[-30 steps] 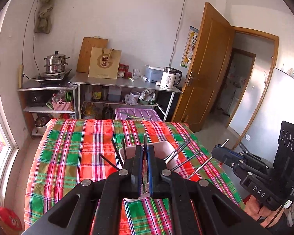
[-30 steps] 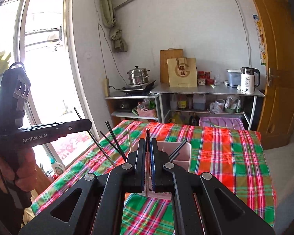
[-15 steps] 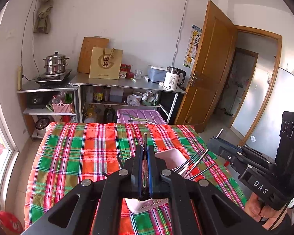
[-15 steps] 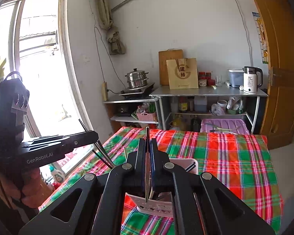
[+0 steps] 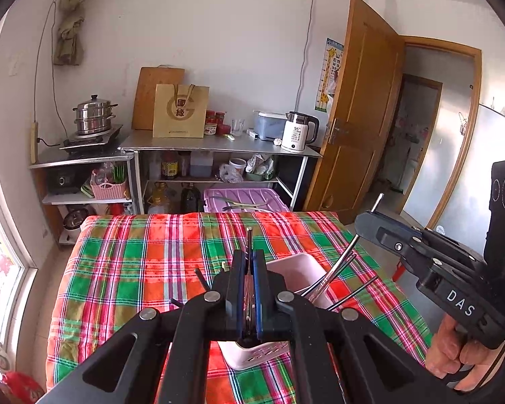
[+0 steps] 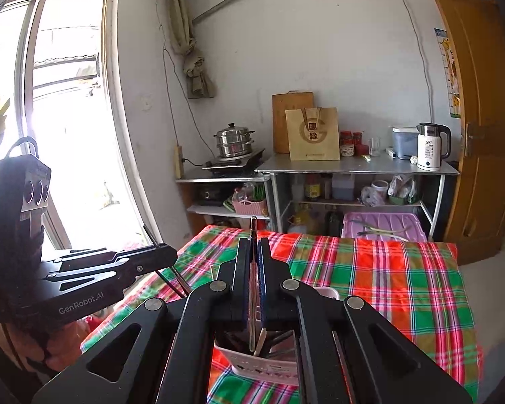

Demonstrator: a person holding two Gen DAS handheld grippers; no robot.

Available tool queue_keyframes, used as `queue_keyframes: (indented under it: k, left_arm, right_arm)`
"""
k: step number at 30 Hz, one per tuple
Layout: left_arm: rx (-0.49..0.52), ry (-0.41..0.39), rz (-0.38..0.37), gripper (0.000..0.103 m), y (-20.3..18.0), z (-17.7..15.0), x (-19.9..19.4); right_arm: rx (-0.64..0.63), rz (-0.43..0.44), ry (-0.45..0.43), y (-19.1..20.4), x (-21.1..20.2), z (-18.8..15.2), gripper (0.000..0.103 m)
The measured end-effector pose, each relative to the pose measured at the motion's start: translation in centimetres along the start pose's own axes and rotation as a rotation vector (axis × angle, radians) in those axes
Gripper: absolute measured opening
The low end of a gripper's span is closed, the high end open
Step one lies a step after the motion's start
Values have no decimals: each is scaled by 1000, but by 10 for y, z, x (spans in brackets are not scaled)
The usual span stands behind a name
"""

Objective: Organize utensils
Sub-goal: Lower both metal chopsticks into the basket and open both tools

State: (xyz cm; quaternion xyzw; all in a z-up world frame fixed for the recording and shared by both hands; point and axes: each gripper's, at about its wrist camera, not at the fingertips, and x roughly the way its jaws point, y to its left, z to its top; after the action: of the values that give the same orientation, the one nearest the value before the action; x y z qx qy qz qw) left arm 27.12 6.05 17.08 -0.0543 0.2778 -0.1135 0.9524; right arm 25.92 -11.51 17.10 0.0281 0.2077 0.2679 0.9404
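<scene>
where the plaid tablecloth [image 5: 124, 269] covers the table, most of it lies bare, its red, green and white checks running back toward a steel shelf unit [image 5: 219, 149] against the wall. on that shelf stand a brown paper bag [image 5: 180, 111], a white kettle [image 5: 298, 133] and, off to the left side, a stacked steamer pot [image 5: 92, 114]. an open wooden door [image 5: 357, 107] fills the right of the left wrist view.

near the front edge of the cloth sits a white utensil holder [image 5: 296, 272], a pale plastic caddy with slots cut in its front wall. several dark and metal chopsticks [image 5: 336, 274] lean out of it toward the right.

the left gripper [image 5: 249, 271] hangs right over the holder with its jaws pressed together on a thin upright utensil [image 5: 249, 239] whose tip pokes up above the fingers; what kind it is cannot be told. the right gripper [image 6: 252, 269] is likewise clamped on a slim metal utensil [image 6: 252, 229], its lower end reaching down into the holder [image 6: 262, 367]. each view shows the other tool off to the side, gripped by a hand [image 5: 454, 350], with a thin rod sticking out of its closed fingers.
</scene>
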Motion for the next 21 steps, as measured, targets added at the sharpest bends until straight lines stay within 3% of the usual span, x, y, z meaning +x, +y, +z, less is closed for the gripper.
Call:
queue_keyframes:
  k: [21]
  left_arm:
    - [-21, 101, -22, 4, 10, -41, 30]
  right_arm:
    - [27, -1, 108, -7, 23, -43, 4]
